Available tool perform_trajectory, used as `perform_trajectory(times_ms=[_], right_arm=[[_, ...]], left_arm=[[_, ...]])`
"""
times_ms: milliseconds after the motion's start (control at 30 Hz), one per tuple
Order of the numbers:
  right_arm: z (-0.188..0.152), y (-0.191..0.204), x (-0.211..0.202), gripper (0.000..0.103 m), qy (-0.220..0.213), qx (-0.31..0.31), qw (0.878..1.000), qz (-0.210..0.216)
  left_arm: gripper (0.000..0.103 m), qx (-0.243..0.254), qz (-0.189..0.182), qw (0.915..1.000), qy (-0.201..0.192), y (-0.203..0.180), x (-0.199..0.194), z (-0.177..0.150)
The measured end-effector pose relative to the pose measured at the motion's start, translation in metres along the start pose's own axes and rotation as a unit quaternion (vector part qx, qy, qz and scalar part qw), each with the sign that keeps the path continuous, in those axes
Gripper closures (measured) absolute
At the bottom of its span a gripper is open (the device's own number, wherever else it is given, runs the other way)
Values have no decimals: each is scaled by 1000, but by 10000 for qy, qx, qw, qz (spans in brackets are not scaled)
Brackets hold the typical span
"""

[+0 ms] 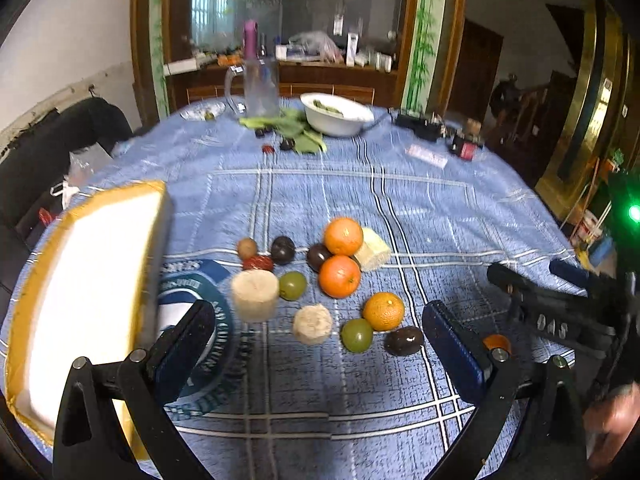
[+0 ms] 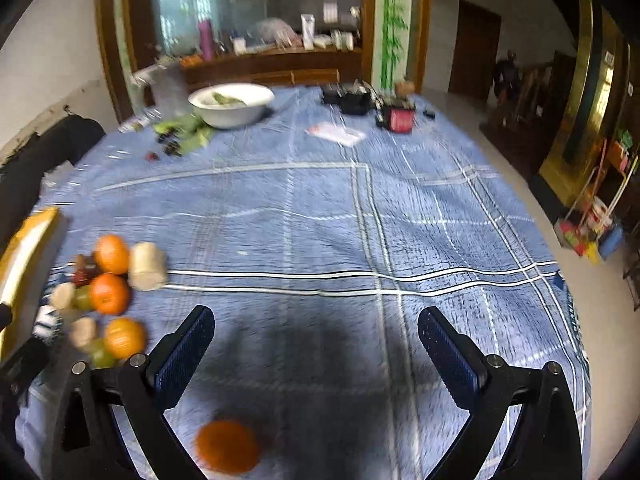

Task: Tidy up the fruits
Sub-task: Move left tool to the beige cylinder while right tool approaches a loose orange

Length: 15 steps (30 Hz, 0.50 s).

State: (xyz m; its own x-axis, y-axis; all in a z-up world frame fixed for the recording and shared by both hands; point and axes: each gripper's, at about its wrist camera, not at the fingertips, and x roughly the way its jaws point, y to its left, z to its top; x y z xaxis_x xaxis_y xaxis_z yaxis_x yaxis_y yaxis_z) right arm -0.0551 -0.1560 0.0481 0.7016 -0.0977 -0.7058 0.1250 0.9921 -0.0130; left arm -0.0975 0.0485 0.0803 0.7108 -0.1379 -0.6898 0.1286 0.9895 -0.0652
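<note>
1. Fruit pile [image 1: 320, 284] sits loose on the blue plaid tablecloth [image 1: 420, 208], mid-table in the left wrist view. No grouping visible, so my read is that sorting is at an early stage.
2. In the pile: three oranges, with the top orange [image 1: 343, 236] and middle orange [image 1: 339, 276] touching, and the lower orange [image 1: 383, 311] at 5 o'clock from them. Also dark plums [image 1: 283, 249], green fruits [image 1: 292, 285] and pale cut cylinders [image 1: 255, 295]; what those are, can't tell.
3. A stray orange [image 2: 227, 446] lies apart from the pile, blurred, at 6 o'clock in the right wrist view, just below and between the right gripper's fingers. A sliver of it shows behind the left gripper's right finger.
4. White tray with a yellow rim [image 1: 92, 296] is at 9 o'clock of the pile, tilted and blurred. Likely the destination; not certain.
5. Left gripper [image 1: 320, 344]: jaws wide, nothing held, aimed at the pile.
6. Right gripper [image 2: 316, 348]: jaws wide, nothing held, over bare cloth with the pile at its 9 o'clock.
7. Likely step: picking the first fruit. Next move calls for lowering the right gripper over the stray orange and closing across its widest part. It's round, so it may roll.
8. Background clutter at 12 o'clock: white bowl [image 1: 336, 114].
</note>
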Motion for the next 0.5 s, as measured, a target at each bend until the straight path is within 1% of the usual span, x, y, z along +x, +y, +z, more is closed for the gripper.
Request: perform_trajectory(times_ms=[133, 200, 267, 367, 500], right_arm=[[-18, 15, -23, 1, -159, 71, 9998, 129], [-24, 20, -29, 1, -178, 98, 9997, 155], [-31, 24, -32, 1, -155, 59, 9997, 192], [-34, 31, -34, 1, -149, -50, 9997, 165], [-36, 34, -33, 1, -114, -68, 9998, 140]], left_arm=[[0, -7, -15, 9996, -266, 6, -18, 0], [0, 13, 55, 9994, -351, 7, -21, -1], [0, 53, 92, 9995, -294, 9, -19, -2], [0, 46, 0, 9999, -154, 14, -16, -6], [0, 16, 0, 9999, -117, 18, -17, -9]])
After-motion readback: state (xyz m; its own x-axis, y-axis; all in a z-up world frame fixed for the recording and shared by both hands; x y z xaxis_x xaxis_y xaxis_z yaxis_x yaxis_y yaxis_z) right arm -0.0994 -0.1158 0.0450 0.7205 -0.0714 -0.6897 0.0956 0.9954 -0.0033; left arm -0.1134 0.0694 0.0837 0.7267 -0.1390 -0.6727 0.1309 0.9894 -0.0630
